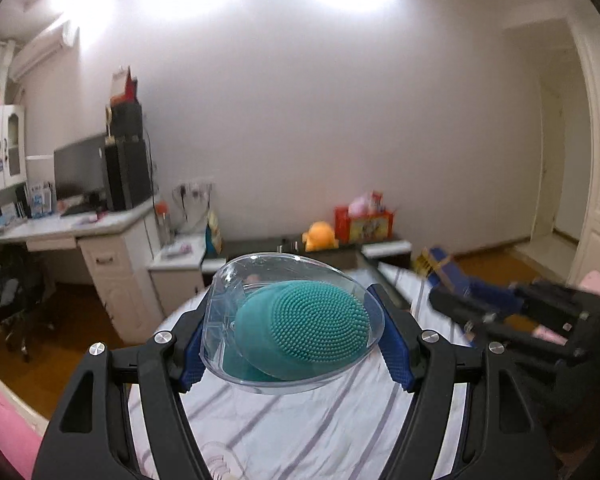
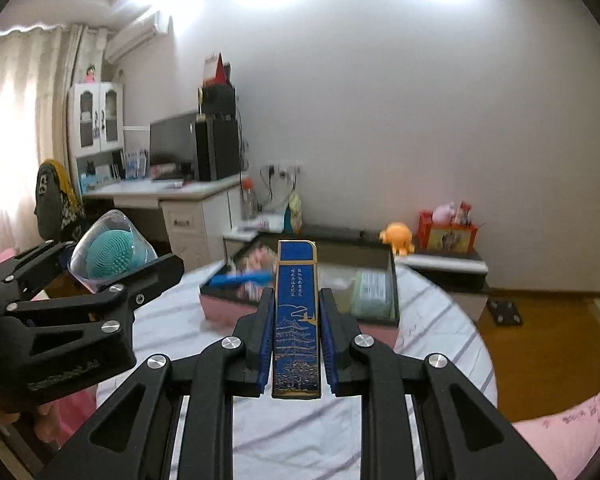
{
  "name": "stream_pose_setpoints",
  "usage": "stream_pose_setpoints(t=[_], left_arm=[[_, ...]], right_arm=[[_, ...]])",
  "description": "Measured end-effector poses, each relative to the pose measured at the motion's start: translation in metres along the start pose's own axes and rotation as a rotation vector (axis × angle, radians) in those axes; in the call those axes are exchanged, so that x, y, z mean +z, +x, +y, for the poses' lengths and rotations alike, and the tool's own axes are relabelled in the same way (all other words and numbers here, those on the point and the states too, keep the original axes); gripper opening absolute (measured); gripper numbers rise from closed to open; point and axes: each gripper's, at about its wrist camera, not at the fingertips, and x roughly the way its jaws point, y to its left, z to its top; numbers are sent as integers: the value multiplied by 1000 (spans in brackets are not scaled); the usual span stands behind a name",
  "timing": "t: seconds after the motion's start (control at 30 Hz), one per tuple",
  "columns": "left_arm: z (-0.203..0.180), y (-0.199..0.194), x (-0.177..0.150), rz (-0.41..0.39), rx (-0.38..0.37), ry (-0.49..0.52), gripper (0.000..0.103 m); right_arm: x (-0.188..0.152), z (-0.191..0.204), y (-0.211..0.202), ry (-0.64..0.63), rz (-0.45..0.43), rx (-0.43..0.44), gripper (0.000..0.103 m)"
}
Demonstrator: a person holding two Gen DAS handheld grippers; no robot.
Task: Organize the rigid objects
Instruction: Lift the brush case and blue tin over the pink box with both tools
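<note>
My left gripper (image 1: 296, 320) is shut on a clear plastic case (image 1: 260, 292) with a teal bristled silicone brush (image 1: 312, 328) inside, lifted above the striped cloth. The right wrist view shows that case (image 2: 112, 248) at the left, in the other gripper's black fingers. My right gripper (image 2: 297, 336) is shut on a long blue box with gold drawings (image 2: 296, 312), held lengthwise between the blue pads. The left wrist view has this blue box (image 1: 448, 276) blurred at the right. Beyond it lies an open dark box (image 2: 392, 276) holding several items, among them a blue brush-like thing (image 2: 240, 279).
A round table with a white striped cloth (image 2: 440, 344) lies under both grippers. Behind stand a low dark cabinet (image 2: 452, 264) with an orange toy (image 2: 398, 236) and a red box (image 2: 448, 232), and a white desk (image 2: 188, 196) with a monitor. Wooden floor (image 2: 540, 344) at right.
</note>
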Motion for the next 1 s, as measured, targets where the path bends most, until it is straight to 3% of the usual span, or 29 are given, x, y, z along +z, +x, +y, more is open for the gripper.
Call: stream_pose_setpoints(t=[0.47,0.73,0.83,0.93,1.0], left_arm=[[-4,8,24,-91,6,26,72],[-4,49,29,-54,17,46,72],[-3,76,32,-32,16,56,62],[4,113,35,14,-10,38,62],[7,141,30,63,-34,28,52]], right_arm=[[29,2,-9,-21,-154,-52,21],[42,-5,24,-37,-129,-47,21],[46,-10,47,-40,-103,-43,21],[48,-19,77,-39,-59,-37,21],[47,-23,97,-41,-29,-24,21]])
